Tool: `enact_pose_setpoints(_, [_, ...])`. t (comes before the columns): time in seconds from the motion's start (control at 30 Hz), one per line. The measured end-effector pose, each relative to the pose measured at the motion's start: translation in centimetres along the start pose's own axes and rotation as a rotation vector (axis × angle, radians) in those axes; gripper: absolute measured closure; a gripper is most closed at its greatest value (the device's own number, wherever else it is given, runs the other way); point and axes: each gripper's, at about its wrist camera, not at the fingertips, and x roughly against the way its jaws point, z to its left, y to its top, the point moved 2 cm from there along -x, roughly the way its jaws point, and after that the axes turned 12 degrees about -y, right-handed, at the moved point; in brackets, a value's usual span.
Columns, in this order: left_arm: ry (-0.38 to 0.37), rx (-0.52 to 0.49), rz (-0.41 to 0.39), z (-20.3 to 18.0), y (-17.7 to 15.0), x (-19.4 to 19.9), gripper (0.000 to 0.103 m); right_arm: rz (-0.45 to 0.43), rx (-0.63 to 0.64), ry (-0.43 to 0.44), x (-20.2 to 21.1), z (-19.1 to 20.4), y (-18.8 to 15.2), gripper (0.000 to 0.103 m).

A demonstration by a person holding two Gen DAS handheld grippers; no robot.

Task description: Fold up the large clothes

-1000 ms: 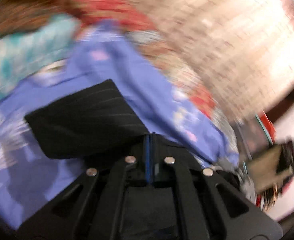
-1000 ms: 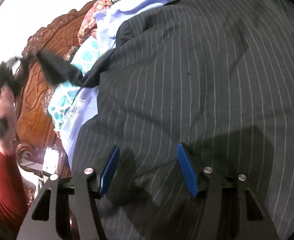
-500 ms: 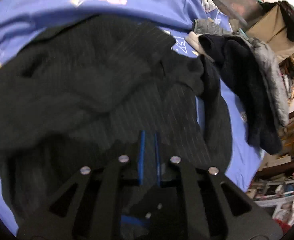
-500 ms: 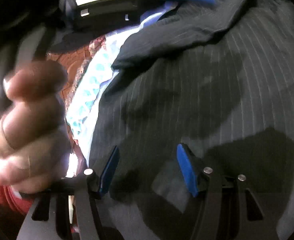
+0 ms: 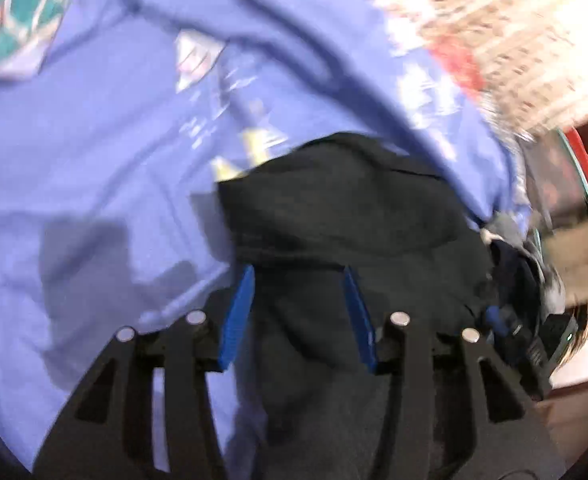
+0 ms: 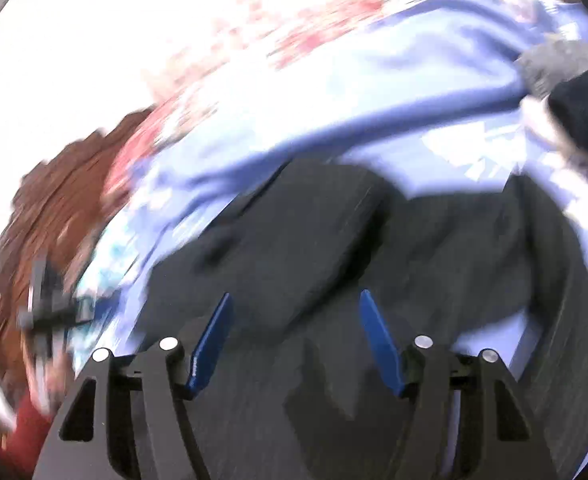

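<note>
A dark pinstriped garment (image 5: 354, 208) lies bunched on the blue bedsheet (image 5: 114, 140). My left gripper (image 5: 298, 270) points down at it. Its jaws are opening, and the blue pads (image 5: 238, 312) stand apart over the dark cloth without pressing on it. In the right wrist view the same garment (image 6: 314, 232) spreads below my right gripper (image 6: 294, 294). Those jaws are wide and still opening, with only flat cloth under them. A folded flap of the garment lies just ahead of the right fingertips. Both views are blurred by motion.
A heap of dark and grey clothes (image 5: 510, 264) sits at the sheet's right edge, also seen as the heap (image 6: 582, 104). A carved wooden headboard (image 6: 54, 208) stands at the left. A teal patterned pillow (image 5: 18, 28) and a cardboard box (image 5: 574, 252) flank the bed.
My left gripper was shut on the dark garment and lifted; now it is low over the bed with pads apart. The right view has swung away, and the hand in front is gone.
</note>
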Motion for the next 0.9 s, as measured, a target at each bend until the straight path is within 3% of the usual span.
enact_pose_setpoints(0.1, [-0.109, 0.127, 0.03, 1.9, 1.0, -3.1, 0.059, 0.031, -0.068, -0.073, -4.2, -0.6, 2.4, 0.02])
enact_pose_setpoints(0.13, [-0.12, 0.127, 0.025, 1.8, 1.2, -3.7, 0.061, 0.03, -0.059, -0.074, -5.0, -0.4, 2.7, 0.026])
enact_pose_setpoints(0.17, [-0.113, 0.11, 0.016, 1.3, 1.8, -4.3, 0.08, 0.018, -0.05, -0.082, -5.2, -0.2, 2.9, 0.062])
enact_pose_setpoints(0.2, [-0.109, 0.094, 0.01, 0.9, 2.5, -4.6, 0.095, -0.013, -0.07, -0.048, -4.4, 0.0, 3.2, 0.066])
enact_pose_setpoints(0.27, [-0.08, 0.042, -0.035, -0.7, 3.6, -4.4, 0.1, -0.1, -0.098, 0.042, -1.8, -0.6, 3.3, 0.072])
enact_pose_setpoints(0.33, [-0.007, -0.03, -0.096, -1.5, 5.3, -3.3, 0.101, -0.178, -0.109, 0.052, 1.2, -2.0, 2.4, 0.072])
enact_pose_setpoints(0.37, [0.038, -0.05, -0.105, -1.3, 5.9, -3.2, 0.102, -0.168, -0.143, 0.046, 1.5, -3.4, 1.5, 0.072])
enact_pose_setpoints(0.43, [0.11, -0.08, -0.049, -0.7, 6.1, -4.4, 0.102, -0.063, -0.189, -0.039, -0.5, -4.9, -1.0, 0.072])
enact_pose_setpoints(0.5, [0.195, -0.116, 0.033, -0.6, 5.4, -6.8, 0.099, 0.036, -0.153, -0.169, -3.4, -5.5, -3.0, 0.072])
enact_pose_setpoints(0.53, [0.25, -0.144, 0.051, -0.8, 4.8, -7.5, 0.099, 0.07, -0.157, -0.186, -4.5, -6.2, -4.0, 0.071])
enact_pose_setpoints(0.6, [0.31, -0.179, 0.037, -1.3, 3.8, -7.1, 0.095, 0.082, -0.225, -0.13, -4.7, -7.1, -4.5, 0.065])
enact_pose_setpoints(0.63, [0.308, -0.179, 0.023, -1.5, 3.5, -6.5, 0.094, 0.078, -0.278, -0.076, -3.8, -7.5, -4.2, 0.063])
enact_pose_setpoints(0.73, [0.28, -0.156, -0.054, -1.7, 2.7, -3.1, 0.075, 0.021, -0.33, 0.086, 0.7, -8.3, -3.7, 0.037])
enact_pose_setpoints(0.8, [0.266, -0.138, -0.12, -1.5, 2.1, -0.6, 0.072, -0.057, -0.339, 0.132, 5.0, -9.4, -4.1, 0.02])
enact_pose_setpoints(0.9, [0.213, -0.064, -0.226, -1.2, 0.6, 2.9, 0.072, -0.123, -0.379, 0.097, 9.9, -12.2, -6.0, 0.018])
